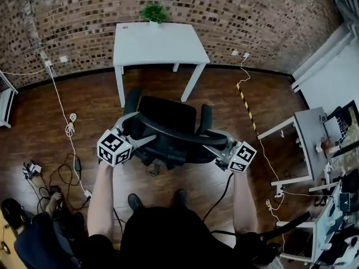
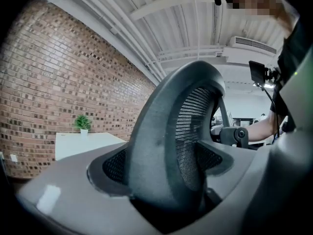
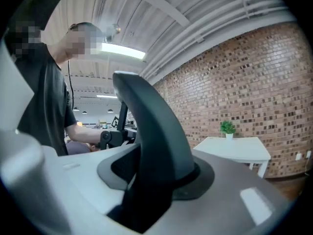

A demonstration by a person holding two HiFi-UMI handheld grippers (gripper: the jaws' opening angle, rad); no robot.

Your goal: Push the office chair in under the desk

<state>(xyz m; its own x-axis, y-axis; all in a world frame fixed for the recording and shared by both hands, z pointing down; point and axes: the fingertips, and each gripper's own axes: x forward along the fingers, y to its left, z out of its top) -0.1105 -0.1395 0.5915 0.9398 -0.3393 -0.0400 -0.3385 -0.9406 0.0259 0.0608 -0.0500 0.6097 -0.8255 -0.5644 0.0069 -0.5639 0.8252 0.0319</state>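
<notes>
Head view is showing the left gripper and the right gripper clamping the backrest of the office chair, which is standing before the bench, not yet pushed under.

Office chair stands just in front of the desk, backrest nearest the person; left gripper at the backrest's left end, right gripper at its right end; plant on the desk's far edge.
</notes>
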